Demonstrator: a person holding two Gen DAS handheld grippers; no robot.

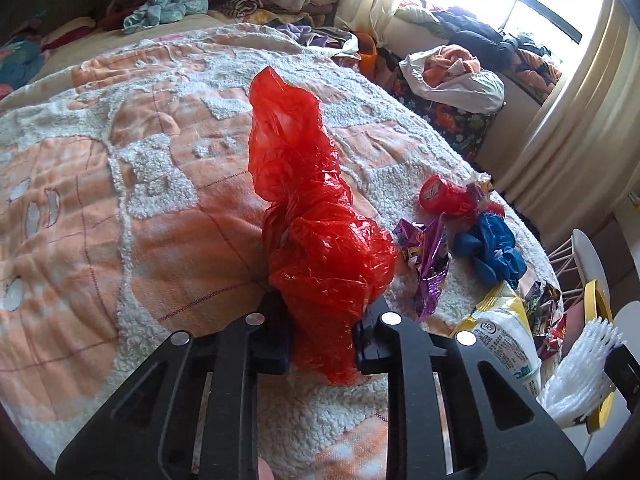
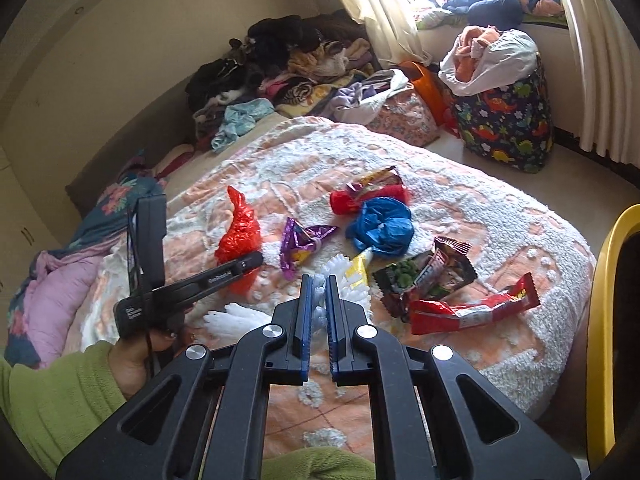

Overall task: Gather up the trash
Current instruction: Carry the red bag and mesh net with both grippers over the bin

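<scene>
My left gripper (image 1: 322, 330) is shut on a crumpled red plastic bag (image 1: 312, 216), held upright over the orange and white bedspread (image 1: 120, 184); the bag also shows in the right wrist view (image 2: 239, 232). My right gripper (image 2: 319, 292) is shut on a white foam net sleeve (image 2: 320, 312), seen at the right edge of the left wrist view (image 1: 580, 372). More trash lies on the bed: a blue bag (image 2: 382, 224), a purple wrapper (image 2: 300, 242), a red cup (image 2: 348, 200), a red snack packet (image 2: 472, 308) and a dark snack bag (image 2: 436, 272).
Piles of clothes (image 2: 288, 68) lie at the far end of the bed. A dinosaur-print bag (image 2: 508, 120) full of laundry stands on the floor by the window. A yellow rim (image 2: 604, 320) is at the right edge. A white and yellow packet (image 1: 508, 332) lies near the foam.
</scene>
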